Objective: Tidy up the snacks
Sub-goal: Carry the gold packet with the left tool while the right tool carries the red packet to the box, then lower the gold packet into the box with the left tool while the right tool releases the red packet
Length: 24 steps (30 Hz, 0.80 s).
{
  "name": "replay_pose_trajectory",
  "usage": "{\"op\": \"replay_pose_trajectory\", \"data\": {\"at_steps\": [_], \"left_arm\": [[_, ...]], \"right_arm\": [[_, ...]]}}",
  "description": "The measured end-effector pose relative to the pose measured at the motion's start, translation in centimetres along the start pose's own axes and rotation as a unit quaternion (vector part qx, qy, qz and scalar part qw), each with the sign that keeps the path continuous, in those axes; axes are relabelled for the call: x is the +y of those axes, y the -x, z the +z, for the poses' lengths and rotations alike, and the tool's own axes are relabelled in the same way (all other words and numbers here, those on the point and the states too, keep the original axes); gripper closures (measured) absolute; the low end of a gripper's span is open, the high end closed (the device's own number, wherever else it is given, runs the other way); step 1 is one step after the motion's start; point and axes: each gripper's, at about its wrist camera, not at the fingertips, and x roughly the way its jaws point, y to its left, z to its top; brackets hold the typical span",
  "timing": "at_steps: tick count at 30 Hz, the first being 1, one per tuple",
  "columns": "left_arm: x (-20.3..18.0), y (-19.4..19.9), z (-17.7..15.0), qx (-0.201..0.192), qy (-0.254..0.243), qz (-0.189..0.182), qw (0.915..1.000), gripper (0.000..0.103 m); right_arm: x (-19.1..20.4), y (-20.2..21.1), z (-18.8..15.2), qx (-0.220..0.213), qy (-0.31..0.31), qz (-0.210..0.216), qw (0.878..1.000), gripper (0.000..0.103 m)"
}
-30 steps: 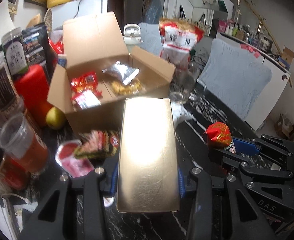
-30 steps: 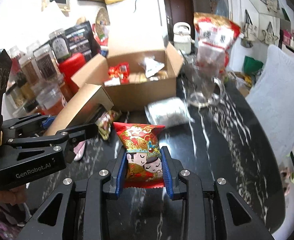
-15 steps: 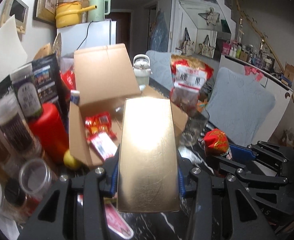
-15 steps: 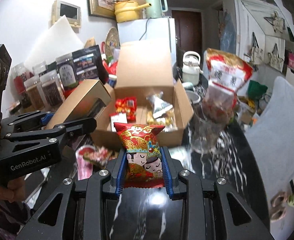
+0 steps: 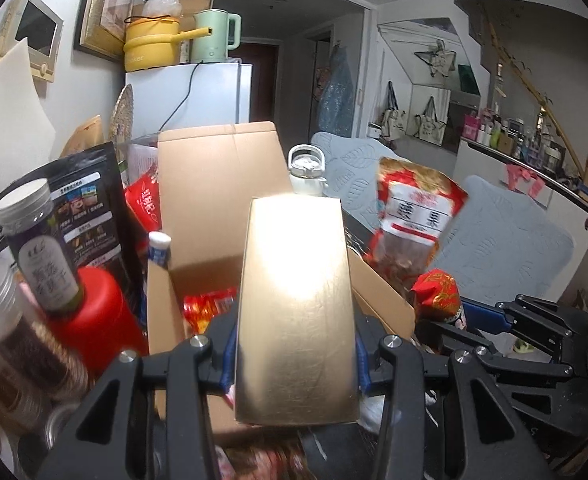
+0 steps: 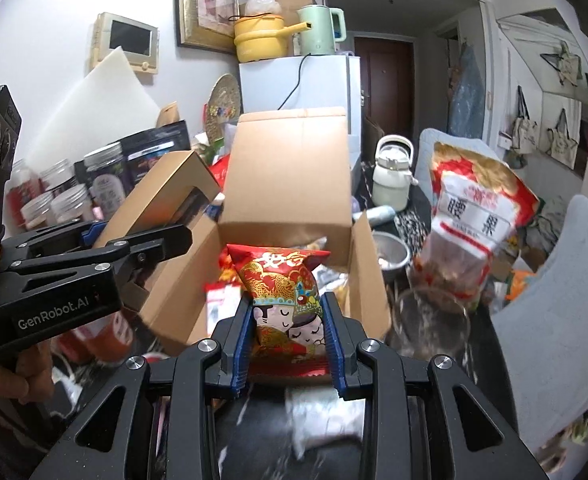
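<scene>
With the left gripper (image 5: 294, 354) clamped on a gold box (image 5: 296, 304) and the right gripper (image 6: 287, 334) on a red snack packet (image 6: 283, 292), both hang near the open carton (image 6: 289, 184), awaiting release inside.

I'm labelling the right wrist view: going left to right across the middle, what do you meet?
left gripper holding the gold box → open cardboard box → white kettle → big red-and-clear snack bag → grey cushion

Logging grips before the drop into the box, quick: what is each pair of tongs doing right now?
Left tongs: closed on the gold box.
Right tongs: closed on the red snack packet.
</scene>
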Motion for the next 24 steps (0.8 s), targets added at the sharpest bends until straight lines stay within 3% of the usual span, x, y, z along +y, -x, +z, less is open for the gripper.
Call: {"op": "replay_pose_trajectory", "data": {"at_steps": [10, 24], "left_arm": [[1.9, -4.9, 2.3, 0.001, 0.016, 0.024, 0.9996, 0.06], [4.8, -12.2, 1.0, 0.087, 0.048, 0.043, 0.9941, 0.06]], "right_arm": [[-1.5, -5.1, 3.4, 0.0, 0.009, 0.004, 1.0, 0.071], [-1.8, -12.3, 4.6, 0.051, 0.005, 0.031, 0.998, 0.071]]}}
